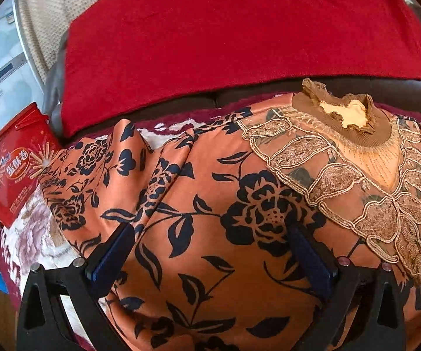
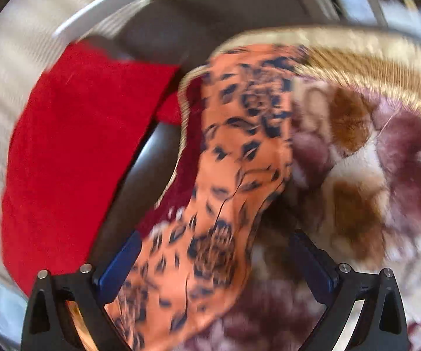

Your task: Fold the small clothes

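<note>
While both tongs — left tongs, right tongs — gape wide, one floral blouse lies beside one red cloth.

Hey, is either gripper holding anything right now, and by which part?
Nothing is held. Both the left gripper and right gripper are open over the orange floral top.
</note>
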The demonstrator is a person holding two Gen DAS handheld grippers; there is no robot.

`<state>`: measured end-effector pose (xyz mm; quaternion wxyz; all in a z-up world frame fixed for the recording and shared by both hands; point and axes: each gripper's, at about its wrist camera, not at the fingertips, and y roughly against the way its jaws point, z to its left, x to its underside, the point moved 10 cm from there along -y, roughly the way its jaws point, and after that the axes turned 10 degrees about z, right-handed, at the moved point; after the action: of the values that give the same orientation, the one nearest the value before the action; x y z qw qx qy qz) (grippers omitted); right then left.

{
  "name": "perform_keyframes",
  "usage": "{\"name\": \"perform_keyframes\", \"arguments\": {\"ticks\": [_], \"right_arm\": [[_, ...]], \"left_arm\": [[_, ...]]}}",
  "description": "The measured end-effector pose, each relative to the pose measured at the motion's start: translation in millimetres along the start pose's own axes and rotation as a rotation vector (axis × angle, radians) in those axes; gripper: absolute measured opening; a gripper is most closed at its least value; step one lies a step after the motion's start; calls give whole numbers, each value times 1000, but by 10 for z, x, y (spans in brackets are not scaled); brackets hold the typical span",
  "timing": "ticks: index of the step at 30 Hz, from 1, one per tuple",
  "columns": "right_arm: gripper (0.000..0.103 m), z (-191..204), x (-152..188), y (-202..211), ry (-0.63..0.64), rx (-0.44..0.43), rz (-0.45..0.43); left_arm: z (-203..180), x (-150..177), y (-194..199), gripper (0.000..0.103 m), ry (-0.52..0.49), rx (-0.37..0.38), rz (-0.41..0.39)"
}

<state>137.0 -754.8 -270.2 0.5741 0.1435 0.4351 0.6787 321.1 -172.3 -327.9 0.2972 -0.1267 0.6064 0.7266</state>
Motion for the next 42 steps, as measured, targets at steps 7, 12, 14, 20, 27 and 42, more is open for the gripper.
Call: {"name": "perform_keyframes", "arguments": {"ticks": [7, 12, 14, 20, 27, 42], "right_arm": [[77, -230, -276, -230, -169, -77, -74], [3, -78, -366, -411, -89, -24, -100], [3, -82, -332, -444, -117, -47, -111], [3, 544, -237, -34, 2, -139, -200], [3, 2235, 721, 412, 351, -354, -122], [8, 2846, 3604, -1004, 655, -182, 532]], "left_arm": [[50, -18, -21, 103, 38, 56, 18], [89, 29, -51, 103, 82, 97, 35], [92, 37, -66, 103, 98, 137, 52], [155, 11, -61, 103, 182, 267, 134], [612, -280, 66, 103, 169, 121, 61], [1268, -184, 90, 103, 109, 10, 49]]}}
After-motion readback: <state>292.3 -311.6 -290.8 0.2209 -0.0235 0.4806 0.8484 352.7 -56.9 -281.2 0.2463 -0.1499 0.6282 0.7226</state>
